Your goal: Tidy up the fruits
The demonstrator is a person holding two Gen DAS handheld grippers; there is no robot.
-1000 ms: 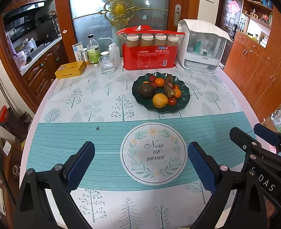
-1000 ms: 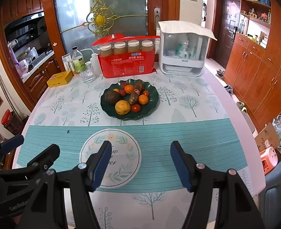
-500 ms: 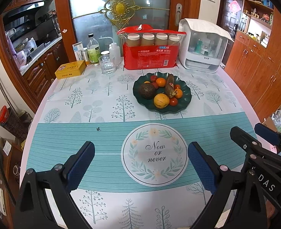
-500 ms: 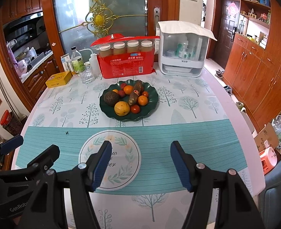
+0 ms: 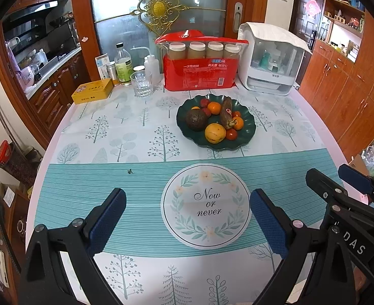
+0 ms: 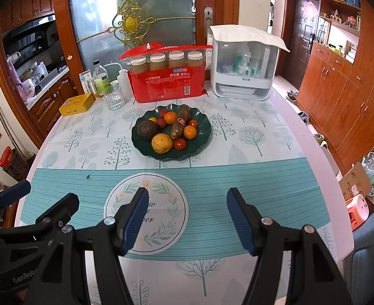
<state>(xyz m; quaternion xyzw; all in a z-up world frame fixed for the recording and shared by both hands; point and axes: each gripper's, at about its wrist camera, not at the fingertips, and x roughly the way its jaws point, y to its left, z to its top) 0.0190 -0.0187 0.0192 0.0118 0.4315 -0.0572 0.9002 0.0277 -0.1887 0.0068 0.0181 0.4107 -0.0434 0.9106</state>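
Observation:
A dark green scalloped plate [image 5: 248, 129] [image 6: 202, 137] in the middle of the table holds an avocado [image 5: 196, 119] [image 6: 147, 129], a yellow-orange fruit [image 5: 215, 133] [image 6: 162, 143], small oranges, tomatoes, lychees and a long brown fruit [image 5: 226, 113] [image 6: 180, 122]. My left gripper [image 5: 187, 218] is open and empty over the near table, well short of the plate. My right gripper [image 6: 187, 218] is open and empty beside it, on the right. A round "Now or never" mat [image 5: 206, 204] [image 6: 146, 213] lies between the grippers and the plate.
At the table's back stand a red bag of jars [image 5: 199, 63] [image 6: 166, 76], a white dispenser box [image 5: 271, 61] [image 6: 243, 63], a glass [image 5: 142, 84] [image 6: 113, 97], bottles [image 5: 123, 66] and a yellow tin [image 5: 92, 91] [image 6: 76, 104]. Wooden cabinets stand on the right.
Both grippers have crept slightly forward toward the plate; both stay open and empty. Nothing on the table has moved.

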